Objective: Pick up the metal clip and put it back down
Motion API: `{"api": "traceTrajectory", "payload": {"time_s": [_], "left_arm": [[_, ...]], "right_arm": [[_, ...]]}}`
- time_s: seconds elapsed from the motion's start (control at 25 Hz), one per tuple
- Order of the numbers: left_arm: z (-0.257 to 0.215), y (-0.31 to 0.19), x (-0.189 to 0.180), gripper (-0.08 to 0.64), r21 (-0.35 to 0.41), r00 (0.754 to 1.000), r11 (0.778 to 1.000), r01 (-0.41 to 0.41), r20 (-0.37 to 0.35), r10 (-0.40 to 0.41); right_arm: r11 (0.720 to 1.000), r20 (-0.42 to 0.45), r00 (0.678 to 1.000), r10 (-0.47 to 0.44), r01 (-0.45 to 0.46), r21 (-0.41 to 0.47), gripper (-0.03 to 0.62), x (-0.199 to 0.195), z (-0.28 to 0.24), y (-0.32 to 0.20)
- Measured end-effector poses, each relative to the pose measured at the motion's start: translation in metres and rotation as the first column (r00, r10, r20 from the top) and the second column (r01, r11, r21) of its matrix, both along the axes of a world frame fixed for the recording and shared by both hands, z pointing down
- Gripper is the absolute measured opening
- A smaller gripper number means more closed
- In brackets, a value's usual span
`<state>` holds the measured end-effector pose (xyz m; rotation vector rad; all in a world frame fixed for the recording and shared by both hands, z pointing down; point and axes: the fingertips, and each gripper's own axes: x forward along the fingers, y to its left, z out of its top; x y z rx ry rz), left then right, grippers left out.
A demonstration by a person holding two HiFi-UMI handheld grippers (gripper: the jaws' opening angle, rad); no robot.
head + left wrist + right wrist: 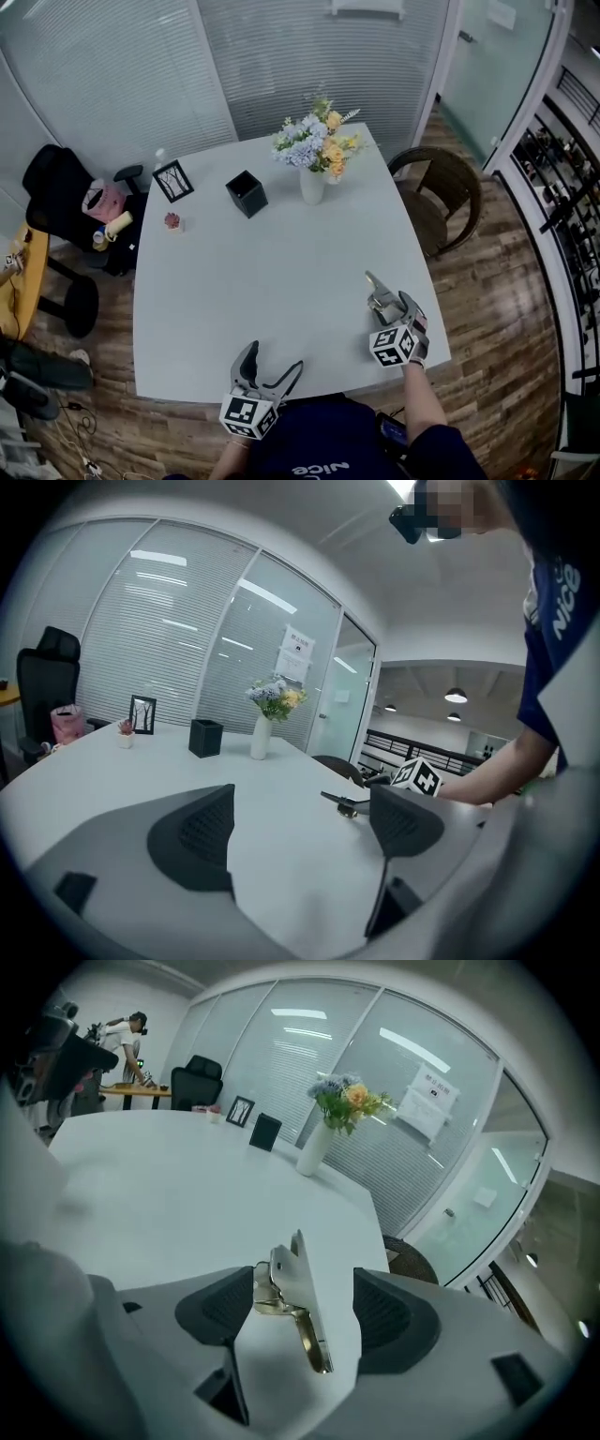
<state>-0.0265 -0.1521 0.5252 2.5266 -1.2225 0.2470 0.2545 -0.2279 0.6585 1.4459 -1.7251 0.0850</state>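
The metal clip [378, 289], silver with a brass-coloured spring, lies on the white table [272, 281] near its right front corner. My right gripper [389, 302] is down over it. In the right gripper view the clip [298, 1288] sits between the two dark pads of the right gripper [292, 1309]. The left pad is close against it, and a gap shows at the right pad. My left gripper [274, 361] hovers open at the table's front edge with nothing between its pads [202, 832]. From there the clip [342, 802] shows low on the tabletop.
A white vase of flowers [312, 173], a black pen holder [247, 193], a small picture frame [173, 180] and a tiny potted plant [172, 221] stand at the far side. A brown chair [441, 192] sits right of the table, a black office chair [66, 202] left.
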Motion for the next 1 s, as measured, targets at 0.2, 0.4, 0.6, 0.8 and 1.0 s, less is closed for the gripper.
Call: {"api": "traceTrajectory", "payload": {"time_s": [0.2, 0.4, 0.6, 0.8, 1.0], "left_arm": [[0.002, 0.006, -0.004, 0.449, -0.011, 0.999, 0.999, 0.037, 0.015, -0.037], [0.005, 0.011, -0.007, 0.449, -0.022, 0.998, 0.998, 0.058, 0.032, -0.058], [0.001, 0.013, -0.012, 0.449, -0.013, 0.996, 0.996, 0.085, 0.042, -0.085], [0.002, 0.012, -0.018, 0.449, -0.018, 0.992, 0.993, 0.118, 0.037, -0.117], [0.004, 0.011, -0.009, 0.449, -0.007, 0.994, 0.995, 0.101, 0.049, -0.101]], "right_arm": [[0.998, 0.006, 0.999, 0.047, -0.046, -0.039, 0.336, 0.010, 0.020, -0.015], [0.997, -0.009, 0.999, 0.033, -0.033, -0.073, 0.284, 0.010, 0.033, -0.028], [0.996, 0.049, 0.998, 0.047, -0.043, -0.081, 0.205, 0.006, 0.037, -0.035], [0.993, 0.040, 0.998, 0.054, -0.049, -0.108, 0.138, 0.002, 0.040, -0.033], [0.987, 0.091, 0.989, 0.114, -0.102, -0.122, 0.130, 0.004, 0.036, -0.038]]}}
